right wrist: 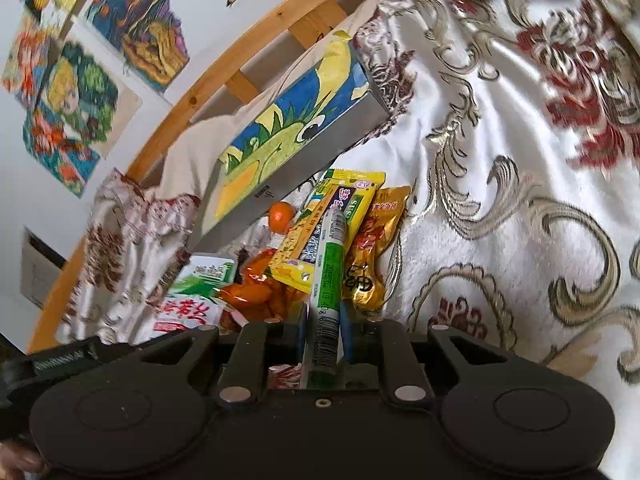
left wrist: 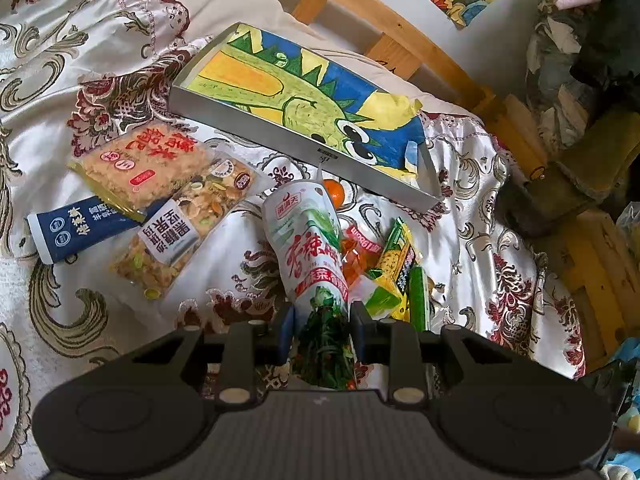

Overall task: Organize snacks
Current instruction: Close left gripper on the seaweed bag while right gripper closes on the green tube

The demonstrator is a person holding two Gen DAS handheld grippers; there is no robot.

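Note:
My left gripper [left wrist: 322,320] is shut on a white and green vegetable snack pouch [left wrist: 308,240], which sticks out ahead over the bedspread. My right gripper [right wrist: 324,326] is shut on a slim green and white stick packet [right wrist: 330,264]. Just beyond lie a yellow packet [right wrist: 320,236], a gold packet [right wrist: 376,248], an orange packet [right wrist: 256,292] and a small orange fruit [right wrist: 280,216]. The same pile shows in the left wrist view around the yellow packet [left wrist: 396,260]. A shallow grey box [left wrist: 256,132] lined with a dinosaur drawing lies behind the pile.
To the left lie a rice cracker pack [left wrist: 148,160], a nut mix pack [left wrist: 188,228] and a dark blue packet [left wrist: 76,228]. The patterned bedspread [right wrist: 520,160] covers the bed. A wooden bed rail [left wrist: 400,28] runs behind the box, with drawings [right wrist: 80,92] on the wall.

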